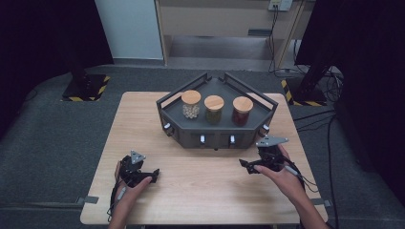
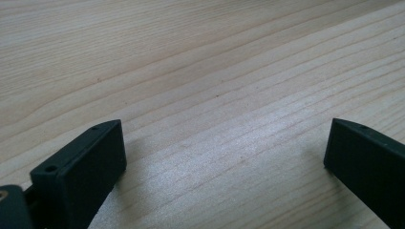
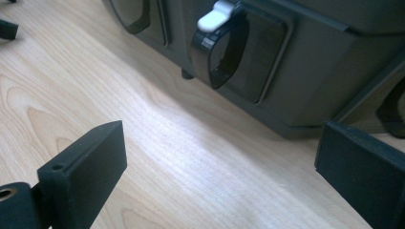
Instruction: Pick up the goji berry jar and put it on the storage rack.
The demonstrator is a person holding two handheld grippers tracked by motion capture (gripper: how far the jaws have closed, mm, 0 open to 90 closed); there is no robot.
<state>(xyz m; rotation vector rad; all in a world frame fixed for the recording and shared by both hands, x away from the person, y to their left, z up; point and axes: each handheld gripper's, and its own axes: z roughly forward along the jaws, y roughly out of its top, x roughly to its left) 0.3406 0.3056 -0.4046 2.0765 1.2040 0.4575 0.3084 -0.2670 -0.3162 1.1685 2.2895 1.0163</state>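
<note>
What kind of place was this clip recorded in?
Probably a lab or recording studio, not a home: a light wooden table stands on grey carpet between black curtains, with black stand bases edged in yellow-black hazard tape and loose cables on the floor. A dark grey angular rack holds three wooden-lidded glass jars.

Bare wooden table [image 1: 200, 191] lies open between the left gripper [image 1: 154, 175] and the right gripper [image 1: 244, 166], both with jaws spread wide. Just beyond the right gripper, the dark rack [image 1: 217, 136] blocks the way forward, three jars [image 1: 214, 109] standing inside its rails
</note>
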